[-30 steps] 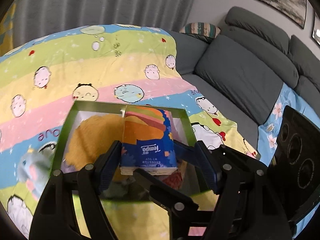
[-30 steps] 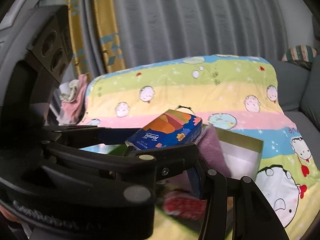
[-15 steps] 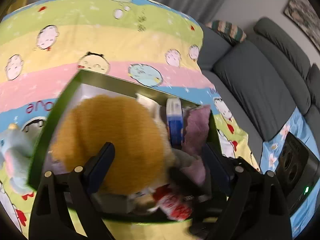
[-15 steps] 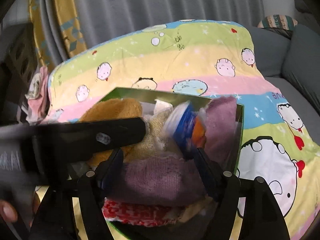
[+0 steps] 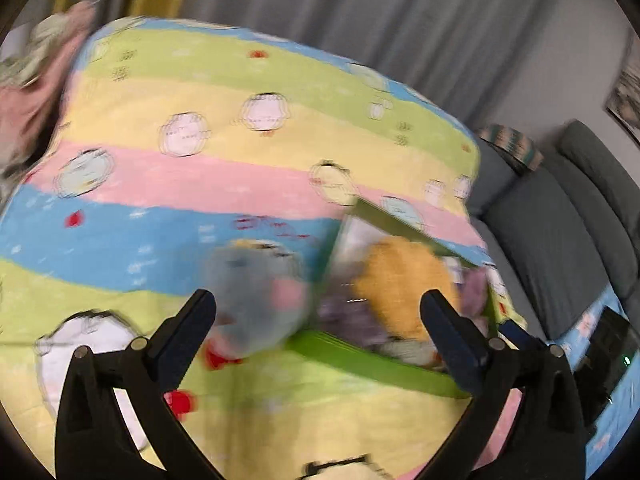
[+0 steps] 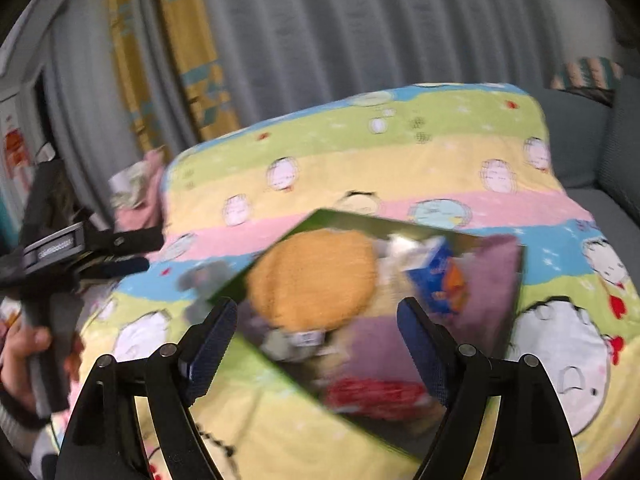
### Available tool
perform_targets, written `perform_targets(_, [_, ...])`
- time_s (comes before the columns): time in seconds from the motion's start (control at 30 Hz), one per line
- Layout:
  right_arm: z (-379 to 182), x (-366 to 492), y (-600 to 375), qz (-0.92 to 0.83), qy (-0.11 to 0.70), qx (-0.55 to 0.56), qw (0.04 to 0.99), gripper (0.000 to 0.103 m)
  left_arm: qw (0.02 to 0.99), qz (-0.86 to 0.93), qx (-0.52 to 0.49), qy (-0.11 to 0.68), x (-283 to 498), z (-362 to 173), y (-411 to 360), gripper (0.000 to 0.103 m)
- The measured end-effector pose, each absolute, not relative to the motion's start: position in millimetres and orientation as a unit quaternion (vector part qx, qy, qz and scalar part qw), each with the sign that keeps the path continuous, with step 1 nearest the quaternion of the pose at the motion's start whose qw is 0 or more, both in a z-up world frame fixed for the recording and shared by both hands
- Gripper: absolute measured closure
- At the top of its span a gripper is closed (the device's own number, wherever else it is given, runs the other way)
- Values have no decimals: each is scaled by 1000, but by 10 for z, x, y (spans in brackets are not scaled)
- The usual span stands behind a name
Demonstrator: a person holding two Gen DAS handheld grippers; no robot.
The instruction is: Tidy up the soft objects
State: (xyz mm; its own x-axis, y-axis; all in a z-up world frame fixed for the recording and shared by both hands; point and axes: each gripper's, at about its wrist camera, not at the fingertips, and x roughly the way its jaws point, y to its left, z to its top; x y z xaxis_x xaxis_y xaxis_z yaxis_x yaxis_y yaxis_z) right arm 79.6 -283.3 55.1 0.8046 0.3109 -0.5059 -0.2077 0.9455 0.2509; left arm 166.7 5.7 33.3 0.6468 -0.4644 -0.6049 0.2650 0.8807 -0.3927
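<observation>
Left gripper (image 5: 318, 318) jaws just opened wide, empty, over striped blanket (image 5: 240, 168). Right gripper (image 6: 316, 326) also just opened, spread, empty. Green box (image 6: 360, 222) on blanket holds orange plush (image 6: 316, 280), purple towel (image 6: 492, 280), tissue pack (image 6: 440, 276). Grey-blue plush (image 5: 256, 304) lies just beside box.

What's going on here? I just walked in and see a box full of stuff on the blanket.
A person with a tool in each hand is tidying soft things into a green box on a striped cartoon blanket. An orange plush, purple cloth and a blue tissue pack are inside. Both tools' jaws have just been opening and hold nothing. The left tool now points at a grey-blue plush toy lying beside the box; the right tool hovers over the box.
</observation>
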Motion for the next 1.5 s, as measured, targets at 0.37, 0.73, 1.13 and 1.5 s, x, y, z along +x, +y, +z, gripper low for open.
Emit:
perform_targets(0.37, [205, 837, -2009, 239, 329, 56, 912, 20, 867, -143, -212, 427, 1984, -171, 548, 1])
perform_targets(0.73, [8, 913, -1984, 235, 349, 49, 906, 20, 829, -156, -203, 496, 2715, -548, 109, 3])
perform_targets(1.13, [-22, 825, -1846, 250, 343, 28, 905, 20, 845, -187, -190, 463, 2387, -481, 290, 38])
perform_targets(1.5, [-226, 821, -1755, 272, 394, 28, 878, 20, 843, -268, -117, 451, 1389, -258, 137, 36])
